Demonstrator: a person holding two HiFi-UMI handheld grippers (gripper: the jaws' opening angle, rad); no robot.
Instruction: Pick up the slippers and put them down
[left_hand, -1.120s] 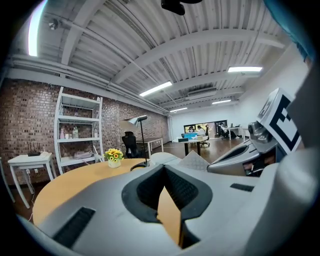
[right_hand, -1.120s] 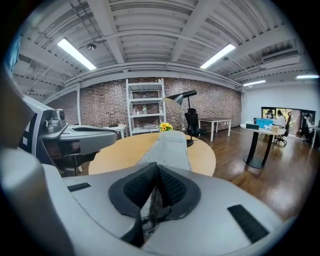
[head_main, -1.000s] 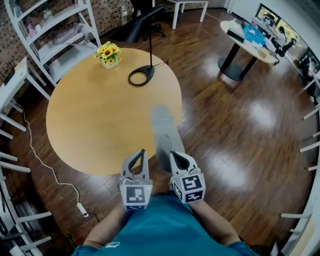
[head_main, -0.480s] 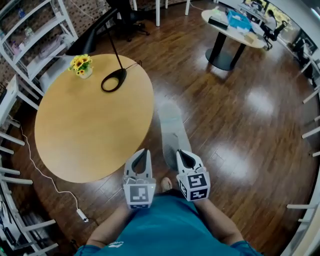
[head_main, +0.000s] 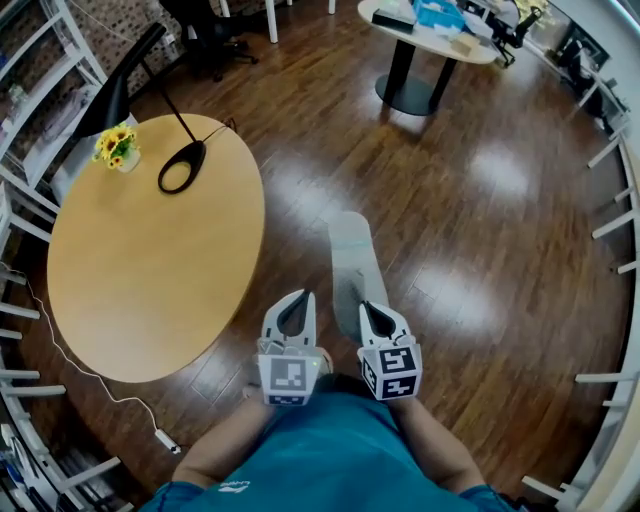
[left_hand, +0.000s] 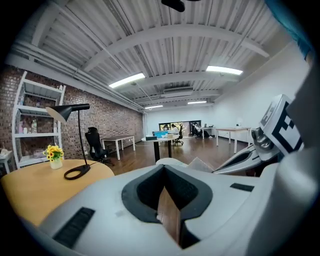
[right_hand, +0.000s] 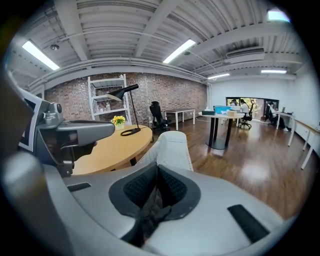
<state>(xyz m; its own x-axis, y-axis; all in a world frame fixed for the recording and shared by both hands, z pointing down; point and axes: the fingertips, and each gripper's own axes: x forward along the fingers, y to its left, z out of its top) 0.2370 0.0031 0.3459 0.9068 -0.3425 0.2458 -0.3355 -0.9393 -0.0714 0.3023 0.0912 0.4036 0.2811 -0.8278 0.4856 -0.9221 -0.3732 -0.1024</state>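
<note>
One grey slipper (head_main: 350, 255) sticks forward from my right gripper (head_main: 368, 308), which is shut on its near end; the slipper hangs over the wooden floor, right of the round table. In the right gripper view the slipper (right_hand: 171, 146) rises from between the shut jaws of that gripper (right_hand: 159, 169). My left gripper (head_main: 297, 297) is beside it, close to my body, shut with nothing in it. The left gripper view shows its jaws (left_hand: 165, 169) closed, with only floor in the slit below them, and the slipper's tip (left_hand: 172, 162) just beyond. No second slipper is in view.
A round wooden table (head_main: 150, 270) stands to the left with a black lamp (head_main: 180, 170) and a small pot of yellow flowers (head_main: 117, 148). White shelves line the left wall. A cable and power strip (head_main: 165, 440) lie on the floor. A second round table (head_main: 420, 30) stands far ahead.
Both grippers, with the slipper in the right one, have moved away from the round table, to its right. The slipper lay over the table's edge before; now it hangs over bare floor.
</note>
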